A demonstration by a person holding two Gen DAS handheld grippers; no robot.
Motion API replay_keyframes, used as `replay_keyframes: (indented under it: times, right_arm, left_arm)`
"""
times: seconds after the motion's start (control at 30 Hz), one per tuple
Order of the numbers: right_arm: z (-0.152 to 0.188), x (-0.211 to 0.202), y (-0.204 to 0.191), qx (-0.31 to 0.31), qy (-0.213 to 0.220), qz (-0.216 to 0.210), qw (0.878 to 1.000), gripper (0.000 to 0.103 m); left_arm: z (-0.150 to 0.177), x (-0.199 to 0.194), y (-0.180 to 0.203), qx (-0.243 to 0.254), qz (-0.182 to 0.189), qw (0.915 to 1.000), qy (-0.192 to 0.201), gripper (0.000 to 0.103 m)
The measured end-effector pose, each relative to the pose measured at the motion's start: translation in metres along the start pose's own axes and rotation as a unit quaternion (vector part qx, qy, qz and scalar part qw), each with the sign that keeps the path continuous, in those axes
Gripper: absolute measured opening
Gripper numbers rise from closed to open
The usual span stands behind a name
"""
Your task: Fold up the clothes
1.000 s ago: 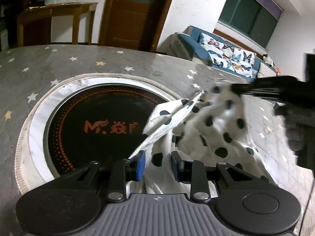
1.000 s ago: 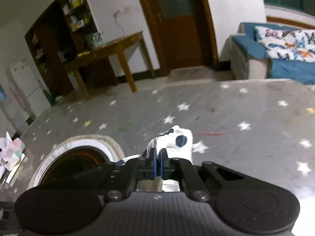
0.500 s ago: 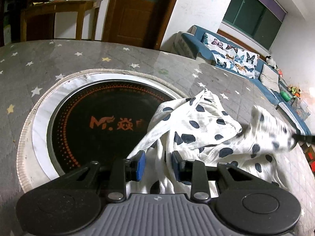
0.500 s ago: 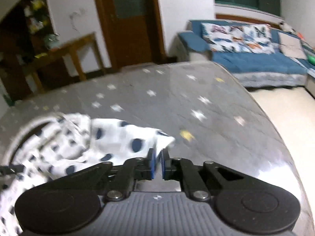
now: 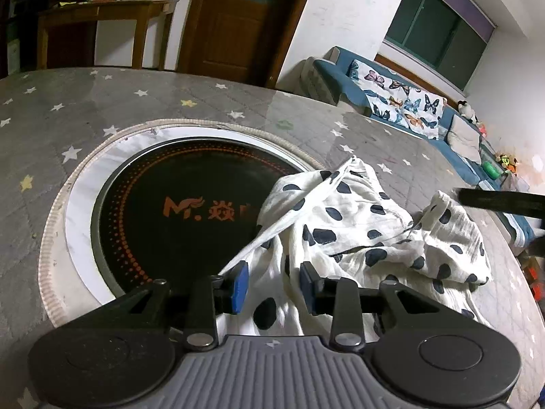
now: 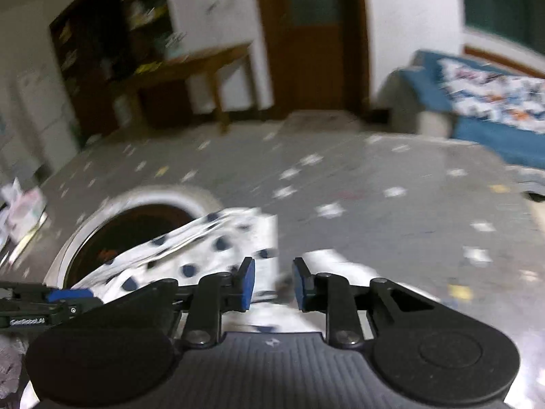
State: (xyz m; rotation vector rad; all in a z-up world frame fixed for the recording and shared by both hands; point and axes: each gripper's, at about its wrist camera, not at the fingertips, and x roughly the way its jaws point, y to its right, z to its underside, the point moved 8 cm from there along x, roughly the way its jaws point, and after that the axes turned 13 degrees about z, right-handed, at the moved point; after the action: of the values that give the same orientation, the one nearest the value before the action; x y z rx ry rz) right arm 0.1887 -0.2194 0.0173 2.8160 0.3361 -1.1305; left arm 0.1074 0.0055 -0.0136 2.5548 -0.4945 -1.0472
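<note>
Grey star-printed cloth covers the round table (image 5: 143, 102), and behind it stand a wooden side table (image 5: 102, 13), a brown door (image 5: 238, 24) and a blue sofa with a butterfly throw (image 5: 402, 102). Set into the tabletop at the left is a black round cooktop (image 5: 177, 211) with orange lettering and a pale ring around it. To its right lies the white garment with dark polka dots (image 5: 357, 225), crumpled, one edge draped over the cooktop's rim and the rest spread on the star cloth.

At the bottom of the left wrist view, the left gripper (image 5: 272, 284) has its blue pads partly apart with garment cloth lying in the gap; the pads do not visibly press it. Its jaws have just been opening a little.

The right wrist view is blurred. There the right gripper (image 6: 270, 286) stands over the garment's near edge, its jaws having just opened to a narrow gap, with white fabric below and between them but not clamped. The left gripper's dark arm shows at that view's left edge.
</note>
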Motion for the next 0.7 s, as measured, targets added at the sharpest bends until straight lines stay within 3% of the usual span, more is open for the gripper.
replay_keyframes:
  times: [0.1,0.27,0.6,0.7]
  right_arm:
    - [0.002,0.033,-0.033,-0.014,-0.042,-0.023,0.999,0.024]
    - [0.0,0.068,-0.055,-0.033,-0.077,-0.024,0.996,0.024]
    - [-0.036,0.118,-0.122,-0.13,-0.052,0.012,0.99,0.043]
    - [-0.059,0.136,-0.148,-0.133,-0.033,0.004,0.991,0.043]
  left_arm:
    - [0.002,-0.001,0.0,0.004,0.001,1.0,-0.002,0.036]
    - [0.005,-0.002,-0.006,-0.003,0.004,1.0,-0.004,0.036]
    - [0.011,-0.01,-0.022,-0.037,0.005,0.9993,0.006,0.036]
    - [0.011,-0.015,-0.028,-0.044,-0.002,0.999,0.011,0.036]
